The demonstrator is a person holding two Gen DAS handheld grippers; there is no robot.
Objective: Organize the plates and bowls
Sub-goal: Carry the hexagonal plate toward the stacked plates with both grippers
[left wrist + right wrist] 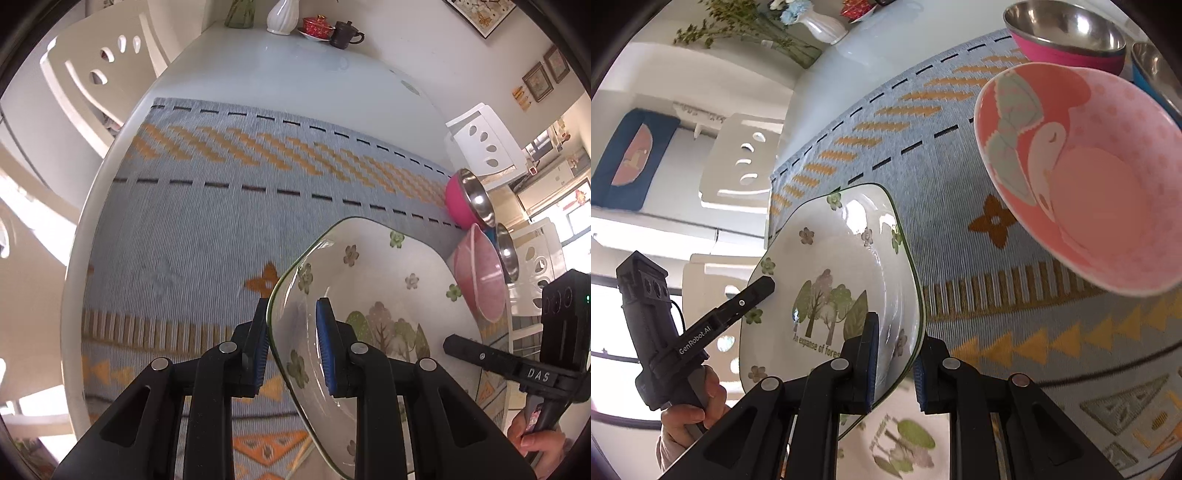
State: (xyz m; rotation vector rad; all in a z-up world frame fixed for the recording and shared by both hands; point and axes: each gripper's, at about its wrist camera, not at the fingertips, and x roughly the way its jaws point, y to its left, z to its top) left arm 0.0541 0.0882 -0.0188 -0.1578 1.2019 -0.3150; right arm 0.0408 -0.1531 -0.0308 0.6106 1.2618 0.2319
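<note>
A white square plate with trees and flowers [388, 295] [827, 280] is held up off the table, tilted, between both grippers. My left gripper [293, 347] is shut on its left rim. My right gripper [894, 365] is shut on its opposite rim. A second tree-print plate [905, 443] lies flat beneath it. A pink flamingo bowl [1089, 177] [480, 273] sits to the right on the mat. A pink steel-lined bowl [1067, 33] [465, 199] and a blue steel-lined bowl [1156, 70] [508, 251] stand behind it.
A blue-grey woven mat with orange patterns [207, 236] covers the white round table [288, 70]. A white vase [282, 16], a red tea set [316, 26] and a dark cup [345, 35] stand at the far edge. White chairs [99, 74] surround the table.
</note>
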